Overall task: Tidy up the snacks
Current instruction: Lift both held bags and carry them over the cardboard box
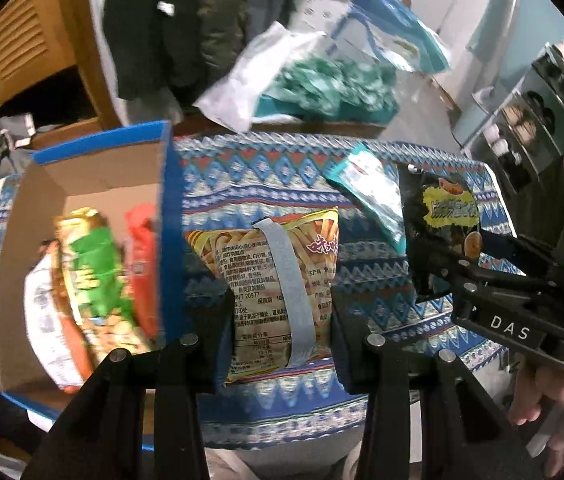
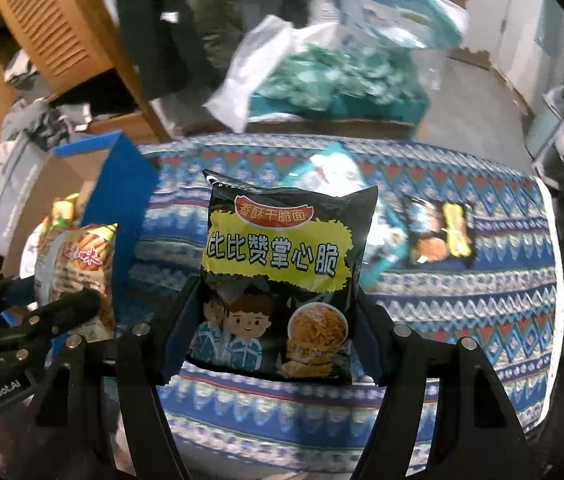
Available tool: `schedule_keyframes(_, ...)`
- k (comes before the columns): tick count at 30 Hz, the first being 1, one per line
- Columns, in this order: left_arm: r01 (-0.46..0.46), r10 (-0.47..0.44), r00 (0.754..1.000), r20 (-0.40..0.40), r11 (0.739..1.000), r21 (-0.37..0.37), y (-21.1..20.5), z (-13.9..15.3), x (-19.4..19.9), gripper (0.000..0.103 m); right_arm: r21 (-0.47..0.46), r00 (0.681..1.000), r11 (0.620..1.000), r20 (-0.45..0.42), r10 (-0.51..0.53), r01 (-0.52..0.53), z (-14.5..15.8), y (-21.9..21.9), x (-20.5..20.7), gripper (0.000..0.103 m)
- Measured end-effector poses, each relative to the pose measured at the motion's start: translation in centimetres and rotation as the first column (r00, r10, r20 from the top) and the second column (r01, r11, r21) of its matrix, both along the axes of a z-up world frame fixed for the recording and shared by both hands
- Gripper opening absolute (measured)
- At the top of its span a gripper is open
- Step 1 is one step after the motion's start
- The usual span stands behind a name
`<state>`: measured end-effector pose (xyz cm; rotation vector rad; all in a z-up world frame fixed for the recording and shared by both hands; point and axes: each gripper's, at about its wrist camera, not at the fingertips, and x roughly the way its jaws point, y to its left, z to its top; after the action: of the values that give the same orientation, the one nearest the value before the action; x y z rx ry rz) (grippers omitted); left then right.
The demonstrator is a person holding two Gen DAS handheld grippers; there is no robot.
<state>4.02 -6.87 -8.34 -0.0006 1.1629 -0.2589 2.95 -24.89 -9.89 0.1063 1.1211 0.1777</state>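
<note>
At the far left stands the cardboard box [image 1: 82,184], blue on the outside and open at the top, with several snack packets [image 1: 94,280] already lying in it; their print is too blurred to read. Just right of the box wall, the left gripper [image 1: 278,304] pinches a yellow noodle-snack bag [image 1: 282,280] by its two sides, back panel facing the camera, long axis running away from the claw. The small print there cannot be made out beyond a standard number ending 20977. This bag hangs above the patterned cloth [image 1: 242,184], and the box lies directly to its left, so the left hand is the nearer one for the drop, I judge.

Further right, the right gripper [image 2: 270,320] clamps a black bag [image 2: 278,280] upright between widely set jaws. Its label reads 香酥干脆面 and 比比赞掌心脆. The box is well off to its left, beyond the other hand. "DAS" and "GenRobot.AI" are printed on the gripper bodies.

On the cloth to the right a teal packet [image 1: 374,196] and another black packet [image 2: 442,236] lie unsorted.
</note>
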Motion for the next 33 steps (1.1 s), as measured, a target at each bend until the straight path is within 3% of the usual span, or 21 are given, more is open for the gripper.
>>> schedule_keyframes(10,-0.120,0.120,0.993,0.015,0.992,-0.031,8.0,0.9,0.4,0.042,0.012,0.991,0.991,0.018,0.131,-0.131,1.5,8.0,1.6,0.069)
schedule_keyframes(19,-0.253,0.254,0.967,0.012,0.966,-0.058,14.6,0.9,2.0,0.042,-0.006,0.973,0.973,0.026,0.229,-0.229,2.0,14.9,3.9,0.069)
schedule_keyframes(33,-0.378,0.380,0.925,0.026,0.924,-0.056,20.5,-0.2,4.0,0.042,-0.025,0.936,0.936,0.026,0.351,-0.351,1.9,23.2,6.6,0.069)
